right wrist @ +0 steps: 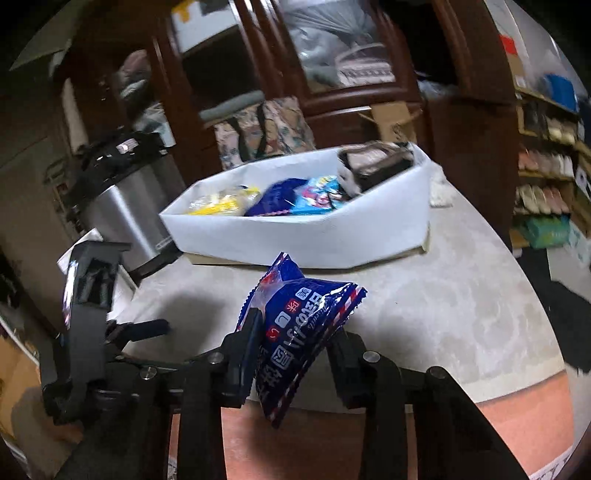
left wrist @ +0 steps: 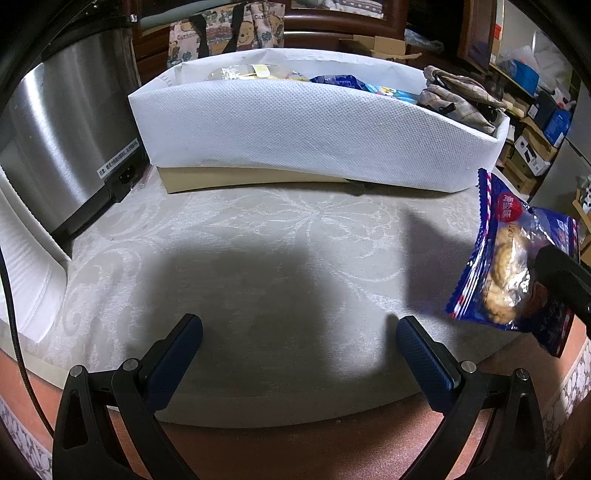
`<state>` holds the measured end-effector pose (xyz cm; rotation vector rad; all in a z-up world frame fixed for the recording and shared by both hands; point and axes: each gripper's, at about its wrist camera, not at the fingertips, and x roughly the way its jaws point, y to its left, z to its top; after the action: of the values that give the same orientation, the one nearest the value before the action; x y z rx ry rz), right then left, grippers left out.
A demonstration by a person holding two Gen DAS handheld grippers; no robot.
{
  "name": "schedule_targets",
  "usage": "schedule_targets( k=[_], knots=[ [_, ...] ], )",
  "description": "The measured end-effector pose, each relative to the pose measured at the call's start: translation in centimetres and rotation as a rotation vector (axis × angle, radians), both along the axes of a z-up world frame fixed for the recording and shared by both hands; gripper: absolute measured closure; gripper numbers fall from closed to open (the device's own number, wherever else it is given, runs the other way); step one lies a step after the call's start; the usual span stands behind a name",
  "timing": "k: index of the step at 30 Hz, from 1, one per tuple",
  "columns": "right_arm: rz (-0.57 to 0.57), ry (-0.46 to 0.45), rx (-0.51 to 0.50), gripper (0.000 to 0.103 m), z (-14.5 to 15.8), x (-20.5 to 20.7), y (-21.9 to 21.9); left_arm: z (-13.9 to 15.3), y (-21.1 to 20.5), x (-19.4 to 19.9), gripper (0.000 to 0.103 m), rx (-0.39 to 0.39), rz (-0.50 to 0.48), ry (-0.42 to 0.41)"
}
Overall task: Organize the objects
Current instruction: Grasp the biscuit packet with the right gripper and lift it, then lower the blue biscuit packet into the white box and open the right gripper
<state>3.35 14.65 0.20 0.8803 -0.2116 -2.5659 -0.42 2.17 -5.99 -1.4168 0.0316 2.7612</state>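
My right gripper (right wrist: 295,332) is shut on a blue snack packet (right wrist: 295,332) and holds it above the near table edge. The same packet (left wrist: 517,266) shows at the right of the left wrist view, with cookies visible through it. My left gripper (left wrist: 299,332) is open and empty above the pale patterned tablecloth (left wrist: 277,240). A white fabric bin (left wrist: 314,129) stands at the back of the table; it also shows in the right wrist view (right wrist: 295,232). It holds a yellow packet (right wrist: 218,205), a blue packet (right wrist: 275,201), a light blue packet (right wrist: 317,197) and a plaid pouch (left wrist: 461,96).
A steel appliance (left wrist: 62,147) stands at the table's left, with a white object (left wrist: 26,266) in front of it. A patterned tote bag (left wrist: 225,29) and wooden cabinets sit behind the bin. Shelves with boxes (left wrist: 535,122) stand to the right. The left gripper's body (right wrist: 88,314) shows at left.
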Motion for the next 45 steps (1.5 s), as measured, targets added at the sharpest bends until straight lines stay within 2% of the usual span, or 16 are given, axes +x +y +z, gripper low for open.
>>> schedule_targets(
  k=[2,4,6,8,11,15,20,23,24,26,27,29,34,37,42,45],
  knots=[
    [-0.001,-0.005,0.016,0.07,-0.2,-0.2,-0.3,0.0,0.1,0.1,0.001,0.0,0.0,0.0],
    [-0.011,-0.021,0.01,0.07,-0.4,-0.5,-0.1,0.0,0.3,0.3,0.007,0.001,-0.002,0.007],
    [-0.016,-0.034,-0.011,0.07,-0.4,-0.7,0.4,0.2,0.3,0.5,0.017,0.01,-0.005,0.02],
    [-0.019,-0.044,-0.03,0.07,-0.5,-0.7,0.8,0.4,0.2,0.6,0.02,0.038,-0.009,0.026],
    [-0.016,-0.033,-0.053,0.071,-0.2,-0.6,1.1,0.6,-0.3,0.9,0.03,0.079,0.005,0.038],
    [0.001,-0.033,-0.07,0.071,0.5,-0.4,1.3,0.9,-0.7,1.1,0.037,0.076,0.032,0.069],
    [-0.006,-0.02,-0.105,0.071,4.1,-0.8,2.1,3.4,-2.3,2.0,0.037,0.148,0.031,0.162],
    [-0.025,-0.016,-0.109,0.071,6.7,-2.2,2.1,5.5,-4.1,0.5,0.034,0.157,0.04,0.21],
    [-0.032,-0.019,-0.113,0.071,7.5,-2.9,2.0,6.0,-2.8,-1.3,0.033,0.155,0.043,0.224],
    [-0.034,-0.033,-0.128,0.071,8.8,-4.6,1.5,7.6,-2.3,-2.1,0.029,0.182,0.032,0.253],
    [-0.034,-0.04,-0.155,0.071,9.4,-5.8,1.1,8.6,-1.8,-4.2,0.024,0.192,0.017,0.247],
    [-0.048,-0.047,-0.185,0.071,9.9,-7.2,0.6,9.9,-2.2,-5.0,0.024,0.202,-0.005,0.239],
    [-0.062,-0.133,-0.285,0.071,9.3,-11.9,-0.9,9.4,-3.7,-6.4,0.024,0.261,0.029,0.224],
    [-0.07,-0.155,-0.34,0.071,8.8,-14.9,-1.9,8.5,-3.9,-6.6,0.024,0.265,0.04,0.208],
    [-0.08,-0.192,-0.321,0.07,6.2,-18.8,-4.4,7.6,-3.9,-7.2,0.024,0.194,0.08,0.175],
    [-0.101,-0.2,-0.304,0.071,4.7,-19.7,-4.8,7.6,-3.9,-7.4,0.024,0.209,0.085,0.174]
  ],
)
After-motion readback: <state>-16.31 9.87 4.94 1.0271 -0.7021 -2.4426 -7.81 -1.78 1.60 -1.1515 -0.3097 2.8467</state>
